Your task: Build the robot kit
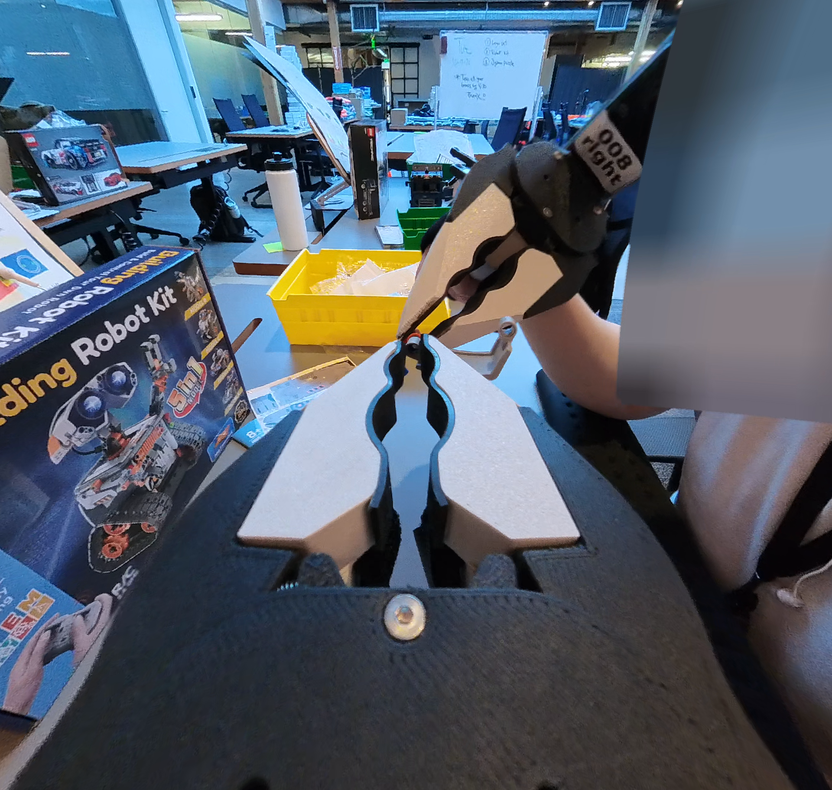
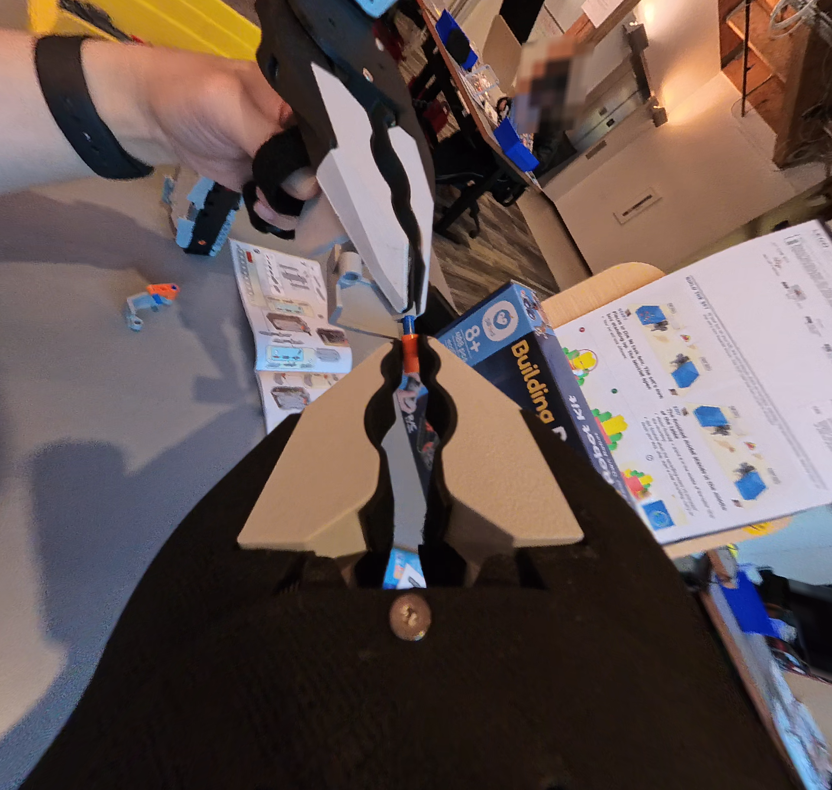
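Observation:
My two grippers meet tip to tip above the grey table (image 2: 112, 385). My right gripper (image 2: 409, 346) is shut on a small orange connector piece (image 2: 409, 357). My left gripper (image 2: 407, 310) comes down from above, shut on a short blue pin (image 2: 408, 321) whose end touches the orange piece. In the left wrist view my left gripper (image 1: 412, 346) is nearly closed at its tips. The right gripper (image 1: 407, 333) reaches in from the upper right with the orange piece (image 1: 411, 338) at its tips. The blue pin is mostly hidden there.
A yellow bin (image 1: 351, 313) with plastic bags stands behind. A robot kit box (image 1: 112, 385) stands at the left. An open booklet (image 2: 288, 318), a black and pale-blue assembly (image 2: 205, 219), a small orange and blue assembly (image 2: 151, 297) and a grey part (image 2: 351, 282) lie on the table. A printed sheet (image 2: 720, 385) leans at the right. The grippers are tip to tip, or close to it.

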